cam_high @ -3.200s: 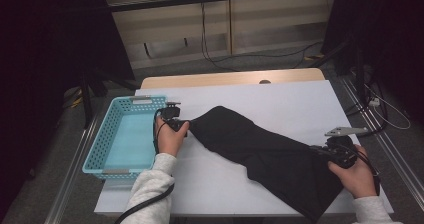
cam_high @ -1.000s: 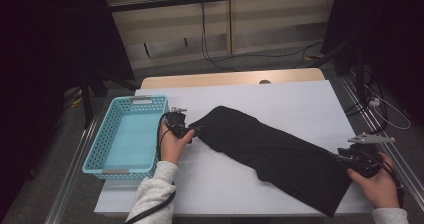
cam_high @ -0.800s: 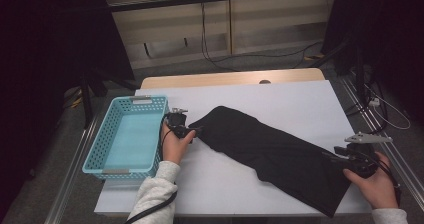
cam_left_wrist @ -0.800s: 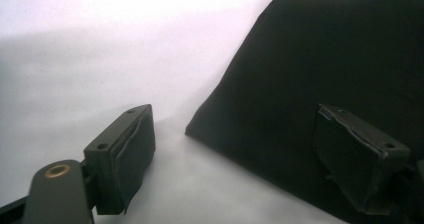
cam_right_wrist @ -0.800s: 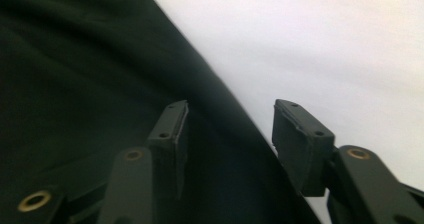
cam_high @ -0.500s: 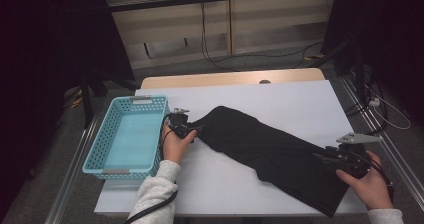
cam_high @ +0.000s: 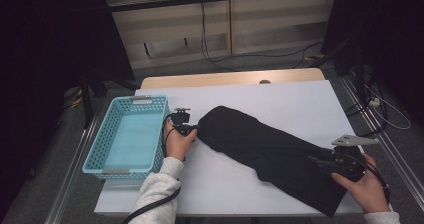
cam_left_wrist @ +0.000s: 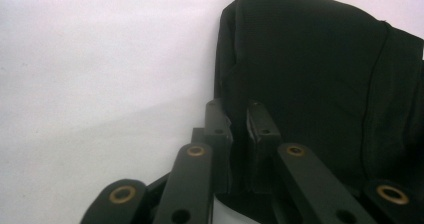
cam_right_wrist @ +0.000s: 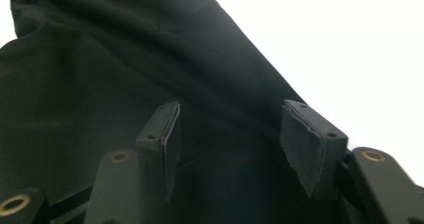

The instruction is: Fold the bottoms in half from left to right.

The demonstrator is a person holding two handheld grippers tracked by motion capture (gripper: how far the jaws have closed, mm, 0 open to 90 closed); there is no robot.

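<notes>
White table [cam_high: 280, 96], carpeted grey floor [cam_high: 210, 71]

A pale blue mesh basket [cam_high: 102, 151] sat on the left of the white table [cam_high: 300, 104], a wooden tabletop [cam_high: 230, 78] showed at its far edge, and cables [cam_high: 215, 49] trailed over the floor beyond

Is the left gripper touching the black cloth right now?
Touching. In the left gripper view, the left gripper has just closed its jaws nearly together on the edge of the black cloth, with the fabric pinched between them.
</notes>
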